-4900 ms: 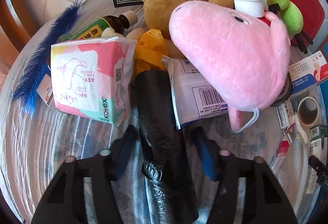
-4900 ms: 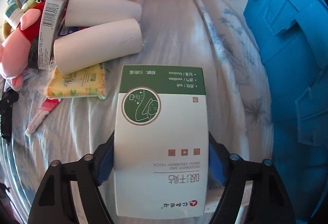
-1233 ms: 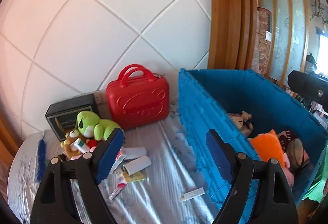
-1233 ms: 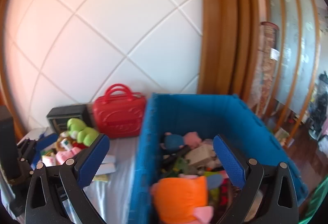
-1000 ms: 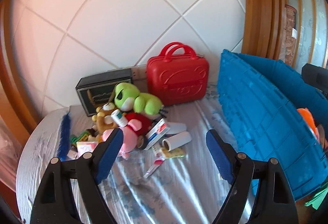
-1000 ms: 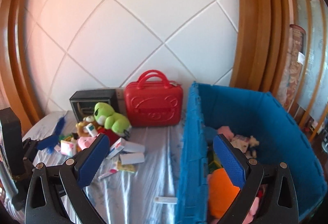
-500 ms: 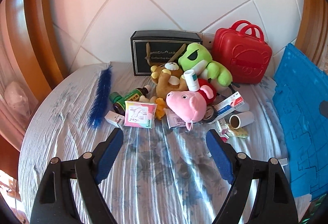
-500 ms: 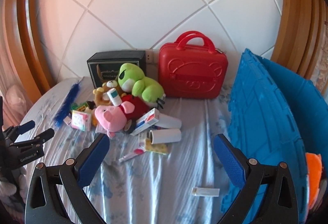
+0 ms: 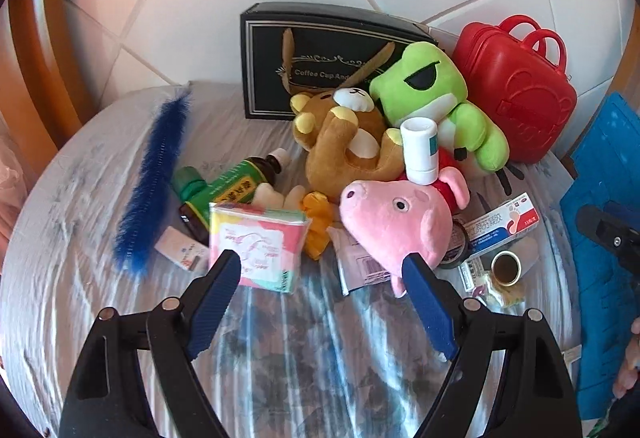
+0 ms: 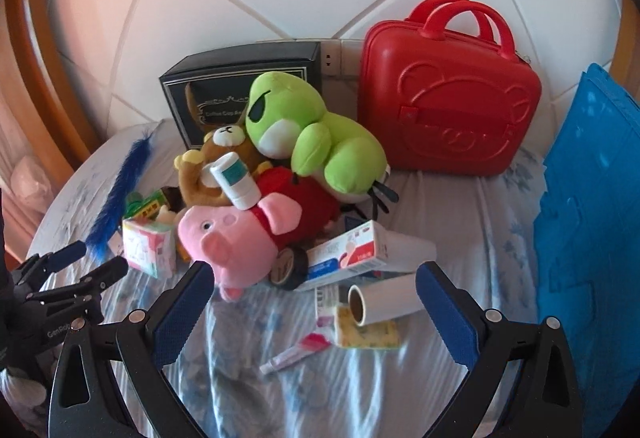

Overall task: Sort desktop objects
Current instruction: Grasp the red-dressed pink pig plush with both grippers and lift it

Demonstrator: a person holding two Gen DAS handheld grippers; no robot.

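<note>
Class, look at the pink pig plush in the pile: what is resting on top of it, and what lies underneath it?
A white tube leans on the pink pig plush. Under its head show a black tape roll and a white barcoded packet; whatever else lies beneath is covered.

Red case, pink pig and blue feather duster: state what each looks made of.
Red case: apparently hard moulded plastic, semi-gloss, with an embossed bear face and rigid handles.
Pink pig: soft plush fabric, matte and fuzzy, seemingly stuffed, with small dark bead eyes.
Blue feather duster: fluffy fibres or feathers along a thin spine; real or synthetic cannot be told.
</note>
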